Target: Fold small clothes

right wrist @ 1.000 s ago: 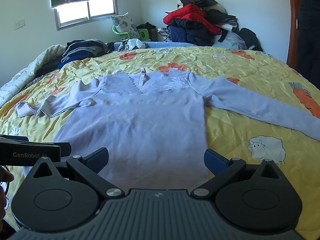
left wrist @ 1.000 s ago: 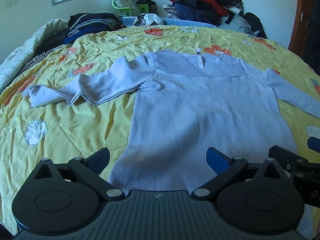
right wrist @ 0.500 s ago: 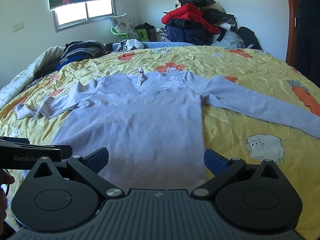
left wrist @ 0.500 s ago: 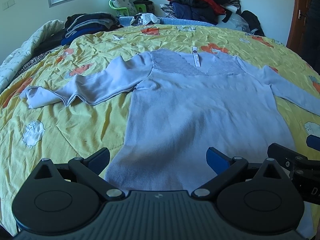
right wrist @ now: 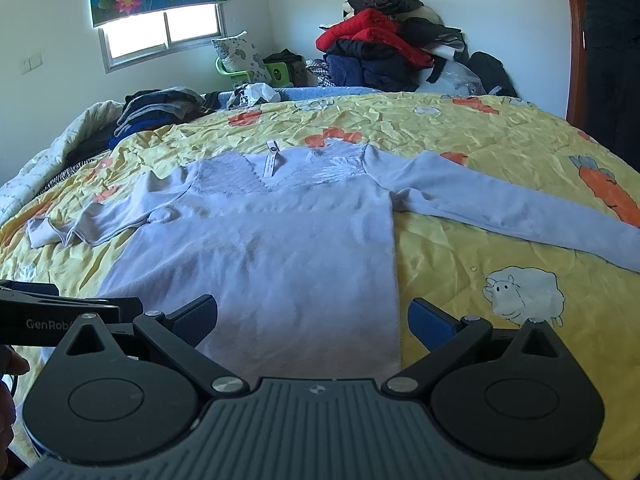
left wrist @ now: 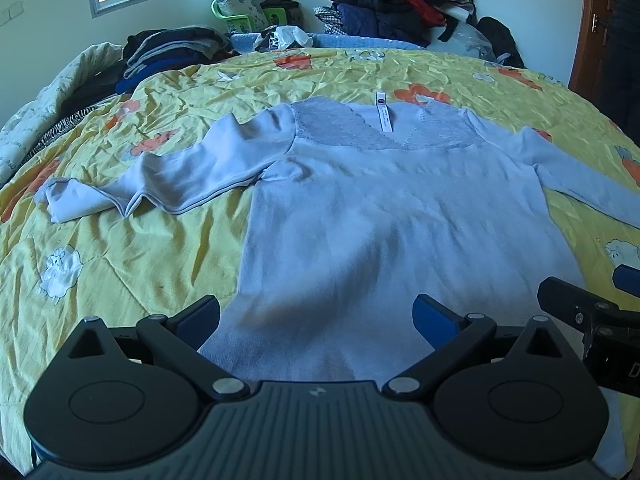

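Note:
A pale lilac long-sleeved top [left wrist: 392, 216] lies flat, front up, on the yellow bedspread [left wrist: 120, 264], collar away from me; it also shows in the right wrist view [right wrist: 280, 252]. Its left sleeve [left wrist: 168, 184] is bunched and folded at the cuff. Its right sleeve [right wrist: 512, 208] stretches out straight. My left gripper [left wrist: 316, 316] is open and empty just above the hem's left part. My right gripper [right wrist: 312, 316] is open and empty above the hem's right part. Each gripper shows at the edge of the other's view.
A heap of red and dark coats [right wrist: 384, 52] rises past the bed's far right. Folded dark clothes [left wrist: 172, 52] sit at the far left corner beside a rolled quilt [left wrist: 40, 120]. A wooden door [left wrist: 600, 28] stands at the right.
Both grippers have drawn back slightly toward the near edge of the bed, so more of the top shows. Jaws stayed open. The top has not moved.

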Tool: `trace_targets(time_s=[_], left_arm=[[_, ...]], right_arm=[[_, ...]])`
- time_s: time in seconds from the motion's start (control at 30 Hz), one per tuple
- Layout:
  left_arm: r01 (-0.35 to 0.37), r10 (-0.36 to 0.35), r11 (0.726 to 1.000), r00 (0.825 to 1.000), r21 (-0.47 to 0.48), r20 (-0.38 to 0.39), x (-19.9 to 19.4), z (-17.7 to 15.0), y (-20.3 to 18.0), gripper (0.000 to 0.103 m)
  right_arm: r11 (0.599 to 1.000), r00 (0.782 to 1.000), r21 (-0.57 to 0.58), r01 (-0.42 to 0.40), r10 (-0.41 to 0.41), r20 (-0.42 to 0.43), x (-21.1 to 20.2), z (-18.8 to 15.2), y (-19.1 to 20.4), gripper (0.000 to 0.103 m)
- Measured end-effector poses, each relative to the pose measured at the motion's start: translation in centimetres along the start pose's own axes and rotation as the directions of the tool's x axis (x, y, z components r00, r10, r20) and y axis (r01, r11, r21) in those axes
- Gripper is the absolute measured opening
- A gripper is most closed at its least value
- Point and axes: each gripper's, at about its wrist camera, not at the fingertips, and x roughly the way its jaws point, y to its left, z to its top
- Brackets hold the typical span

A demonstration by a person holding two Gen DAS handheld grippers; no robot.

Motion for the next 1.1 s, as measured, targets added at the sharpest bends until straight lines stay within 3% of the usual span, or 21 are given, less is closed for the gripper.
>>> trace_targets(time_s=[0.4, 0.67, 0.8, 0.87, 0.93, 1.0, 1.1], left_arm=[[0.029, -0.03, 0.999, 0.999, 0.03, 0.021, 0.1, 0.8, -1.7, 0.103], [0.064, -0.065, 0.997, 0.997, 0.049, 0.033, 0.6, 1.6, -3.3, 0.103], [0.08, -0.082, 0.995, 0.996, 0.065, 0.025, 1.2, 2.0, -4.3, 0.103], [0.083, -0.084, 0.994, 0.996, 0.072, 0.023, 1.6, 2.1, -4.6, 0.103], [0.083, -0.085, 0.993, 0.996, 0.078, 0.024, 1.8, 2.3, -4.9, 0.103], [0.077, -0.08, 0.993, 0.997, 0.085, 0.026, 2.0, 2.4, -5.1, 0.103], [0.069, -0.072, 0.993, 0.997, 0.098, 0.023, 2.4, 2.5, -5.4, 0.103]], right_arm=[[0.999, 0.997, 0.04, 0.009, -0.012, 0.076, -0.3, 0.0, -3.0, 0.103], [0.967, 0.979, 0.201, 0.154, -0.177, 0.103, -0.7, 0.7, -10.4, 0.103], [0.893, 0.939, 0.378, 0.244, -0.315, 0.138, -2.0, 0.1, -16.9, 0.099], [0.834, 0.918, 0.482, 0.27, -0.374, 0.133, -2.6, -0.6, -20.2, 0.098], [0.75, 0.885, 0.583, 0.312, -0.453, 0.108, -3.2, -1.7, -23.9, 0.094], [0.69, 0.86, 0.636, 0.346, -0.504, 0.08, -3.3, -2.6, -26.4, 0.088], [0.658, 0.875, 0.694, 0.293, -0.477, 0.082, -2.6, -3.6, -28.6, 0.086]])
